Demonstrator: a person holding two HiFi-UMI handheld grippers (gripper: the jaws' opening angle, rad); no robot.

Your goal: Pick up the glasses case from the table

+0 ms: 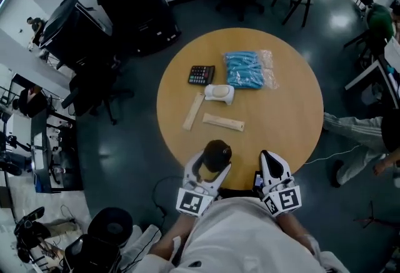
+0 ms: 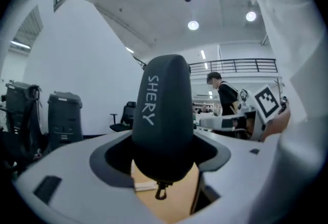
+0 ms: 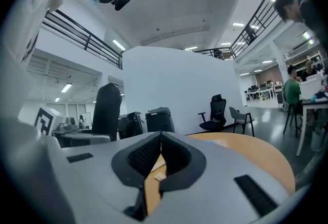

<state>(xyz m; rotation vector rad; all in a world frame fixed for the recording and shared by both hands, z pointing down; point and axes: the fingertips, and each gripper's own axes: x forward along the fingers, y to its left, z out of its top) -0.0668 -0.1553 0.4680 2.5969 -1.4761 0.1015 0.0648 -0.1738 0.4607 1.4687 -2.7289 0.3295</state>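
The left gripper (image 2: 164, 166) is pinching a dark, zippered glasses case (image 2: 164, 115) between its jaws. The jaws are spread only as wide as the case, pressing on its lower half from both sides. The case stands upright, white lettering running up its side and a small zipper pull hanging free beneath it. Tan tabletop shows under the pull, so the case looks lifted clear of the round wooden table (image 1: 281, 109). By that reading the pick-up is essentially done, with at most a bit more raising left.

In the head view the case (image 1: 217, 154) sits in the left gripper (image 1: 209, 168) over the table's near edge, close to the person's body. The right gripper (image 3: 160, 159) has its jaws pressed together with nothing between them. It hovers just beside the left one at the same near edge (image 1: 273, 168).

Farther out on the table lie two wooden blocks (image 1: 223, 122), a small white object (image 1: 220, 94), a black calculator (image 1: 201, 74) and a blue packet in clear wrap (image 1: 247, 70), all well apart from both grippers.
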